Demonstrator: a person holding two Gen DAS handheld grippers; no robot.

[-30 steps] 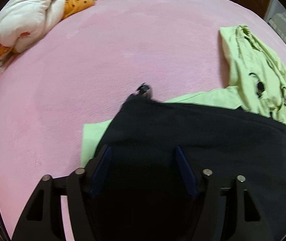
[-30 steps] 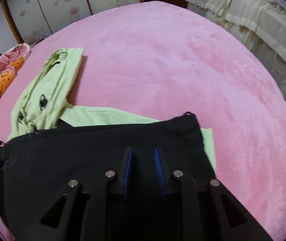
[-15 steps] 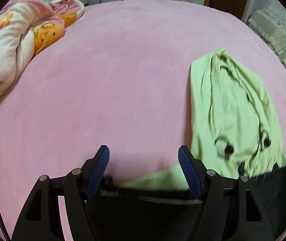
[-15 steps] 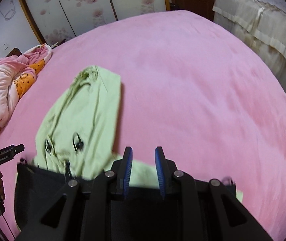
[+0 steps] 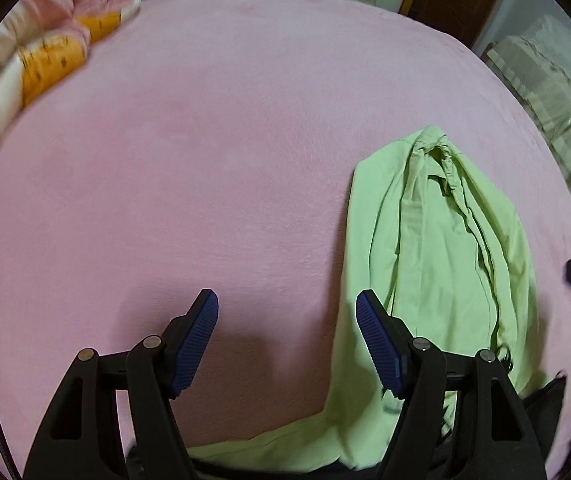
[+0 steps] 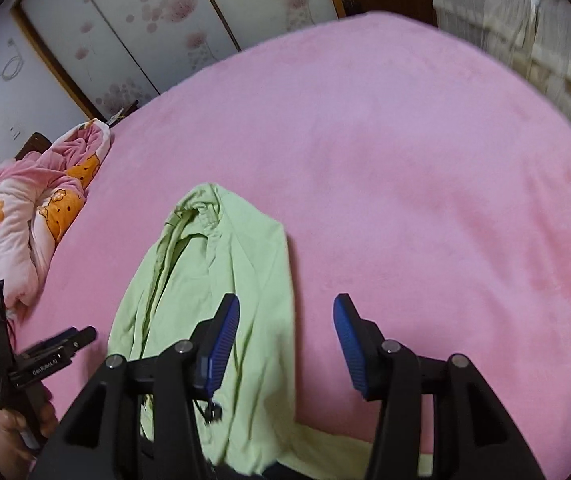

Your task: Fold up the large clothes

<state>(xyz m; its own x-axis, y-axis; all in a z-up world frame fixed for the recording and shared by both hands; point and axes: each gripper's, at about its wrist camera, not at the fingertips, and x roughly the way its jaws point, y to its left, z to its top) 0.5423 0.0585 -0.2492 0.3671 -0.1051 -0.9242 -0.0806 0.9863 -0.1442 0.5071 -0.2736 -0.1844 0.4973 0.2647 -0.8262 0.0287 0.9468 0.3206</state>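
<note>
A light green hooded jacket [image 5: 445, 248] lies on the pink bed [image 5: 225, 140], its hood stretched away from me. It also shows in the right wrist view [image 6: 213, 280]. A black part of the garment [image 5: 545, 400] shows only as a strip at the bottom edge, mostly hidden under the grippers. My left gripper [image 5: 287, 312] is open and empty, above the bed just left of the hood. My right gripper [image 6: 287, 316] is open and empty, over the hood's right edge. The left gripper's body [image 6: 33, 364] shows at the left of the right wrist view.
A bundled pink and orange quilt [image 6: 25, 220] lies at the bed's far left corner, also in the left wrist view [image 5: 37, 52]. Floral wardrobe doors [image 6: 157, 20] stand behind the bed. A beige covered piece of furniture [image 6: 525, 12] stands to the right.
Both grippers pulled back from over the black fabric and tilted up toward the hood. The right gripper was shut and now stands open. The left stayed open.
</note>
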